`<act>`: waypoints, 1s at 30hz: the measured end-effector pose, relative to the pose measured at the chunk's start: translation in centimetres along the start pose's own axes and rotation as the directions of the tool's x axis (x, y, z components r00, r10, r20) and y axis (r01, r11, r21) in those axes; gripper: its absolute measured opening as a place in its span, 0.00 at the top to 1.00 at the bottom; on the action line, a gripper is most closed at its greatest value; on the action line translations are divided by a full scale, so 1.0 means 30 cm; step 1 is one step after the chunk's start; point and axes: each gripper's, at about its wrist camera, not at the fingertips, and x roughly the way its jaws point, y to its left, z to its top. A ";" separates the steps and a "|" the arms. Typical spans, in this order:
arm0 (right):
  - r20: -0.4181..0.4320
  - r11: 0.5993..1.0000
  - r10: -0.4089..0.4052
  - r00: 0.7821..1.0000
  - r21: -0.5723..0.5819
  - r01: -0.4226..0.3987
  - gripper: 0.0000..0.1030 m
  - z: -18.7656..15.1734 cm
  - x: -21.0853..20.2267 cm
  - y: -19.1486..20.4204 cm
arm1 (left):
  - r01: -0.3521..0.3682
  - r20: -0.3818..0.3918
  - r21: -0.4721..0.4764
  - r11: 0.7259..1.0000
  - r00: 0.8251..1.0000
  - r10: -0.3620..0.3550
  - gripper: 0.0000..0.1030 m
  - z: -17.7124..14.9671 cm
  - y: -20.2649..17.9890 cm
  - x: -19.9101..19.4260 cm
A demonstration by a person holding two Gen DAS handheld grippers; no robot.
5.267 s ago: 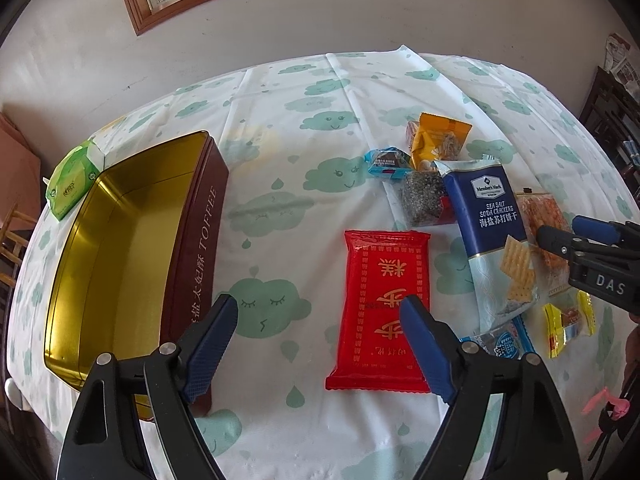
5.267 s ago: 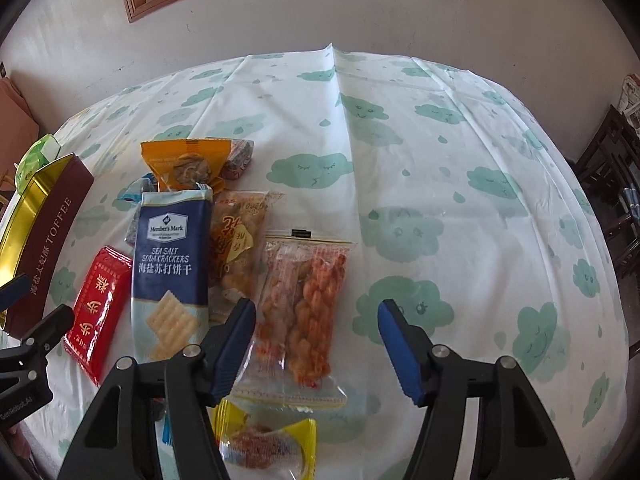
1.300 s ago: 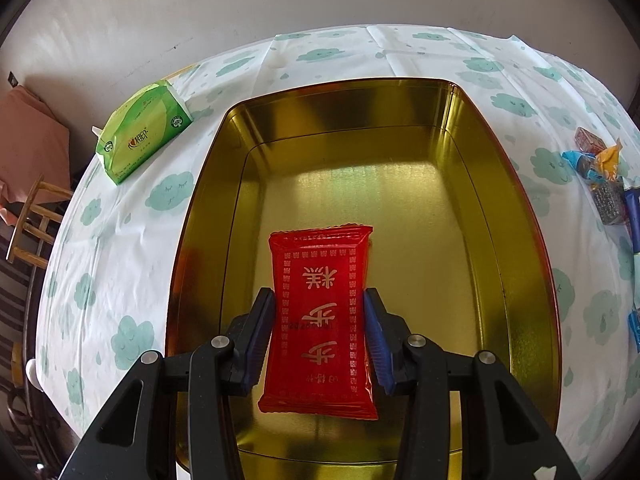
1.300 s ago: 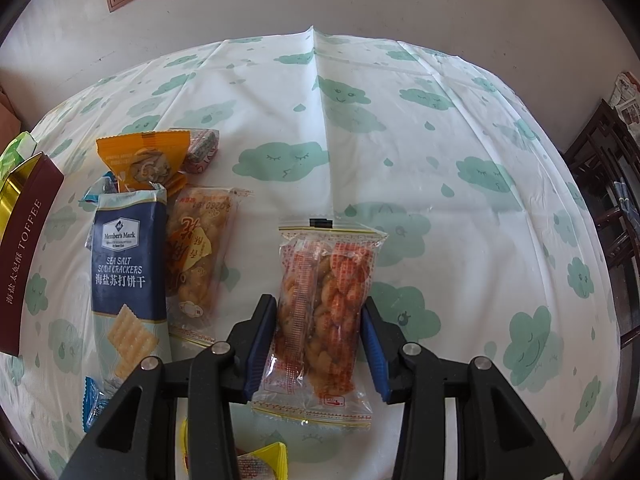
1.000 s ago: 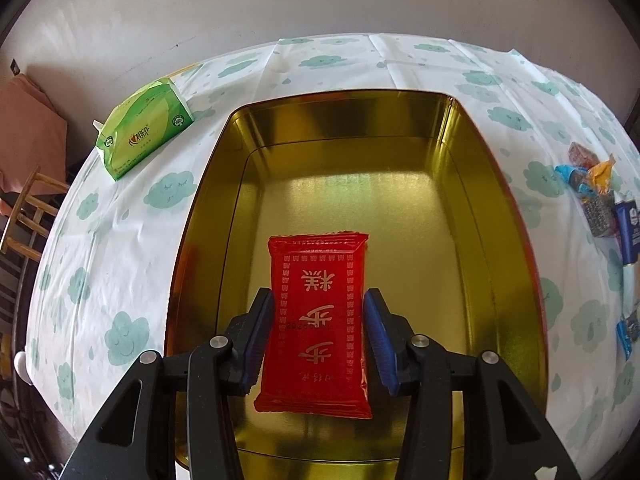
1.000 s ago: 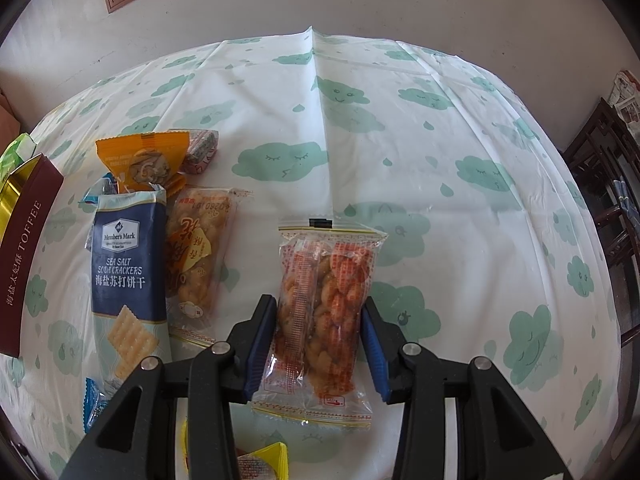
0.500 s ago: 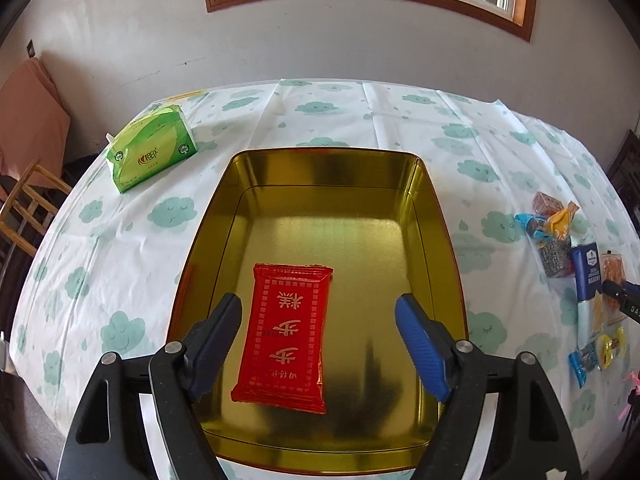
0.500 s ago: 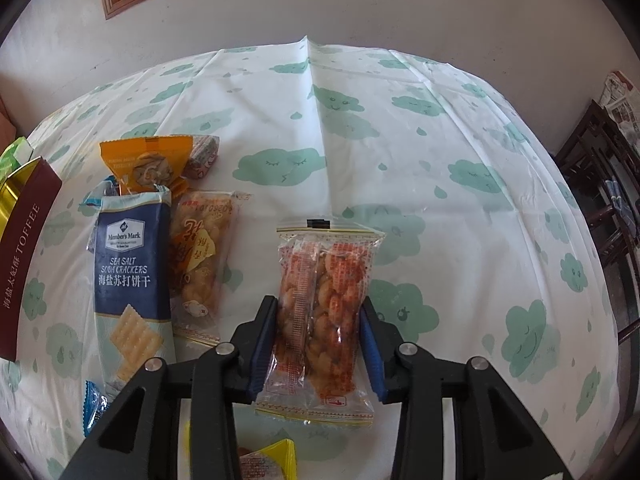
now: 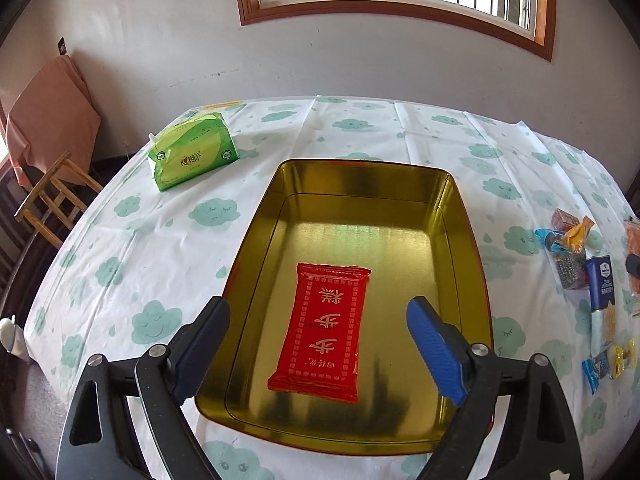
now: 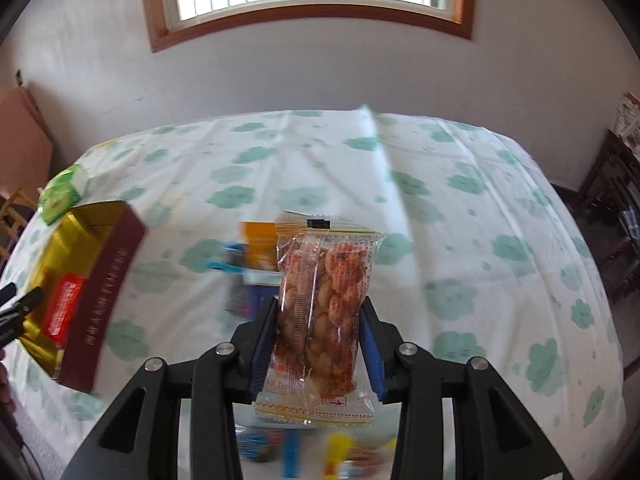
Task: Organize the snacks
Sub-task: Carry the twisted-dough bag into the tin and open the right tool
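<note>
Snacks partly sorted: red packet (image 9: 326,326) lies flat in gold tin (image 9: 360,168). Your left gripper (image 9: 318,344) opening above it, nothing between jaws. Your right gripper (image 10: 318,346) pinches fried-twist bag (image 10: 324,296), lifted off table. Cracker pack (image 9: 600,288) and small sweets (image 9: 568,236) left on tablecloth (image 9: 160,240).

The left wrist view looks steeply down from close above the gold tin (image 9: 460,216) near the table's (image 9: 140,248) left edge, facing the window wall. The right wrist view, blurred, looks down over the table's middle towards the same wall. Both share the tin (image 10: 116,264), the red packet (image 9: 324,332) in it and the green tissue pack (image 9: 192,156).
</note>
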 end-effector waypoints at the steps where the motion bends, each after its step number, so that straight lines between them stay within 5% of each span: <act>1: 0.000 1.000 0.022 1.000 -0.014 -0.022 0.61 0.007 -0.001 0.041 | -0.005 0.002 0.000 1.000 1.000 0.005 0.12 -0.001 0.004 -0.005; 16: -0.106 0.942 0.272 0.957 -0.175 -0.287 0.61 -0.015 0.042 0.578 | -0.111 -0.046 -0.125 0.986 0.993 0.106 0.10 -0.066 0.215 -0.034; 30: -0.184 0.907 0.300 0.936 -0.249 -0.340 0.61 -0.039 0.128 0.775 | -0.157 -0.092 -0.165 0.974 0.985 0.144 0.10 -0.092 0.277 -0.003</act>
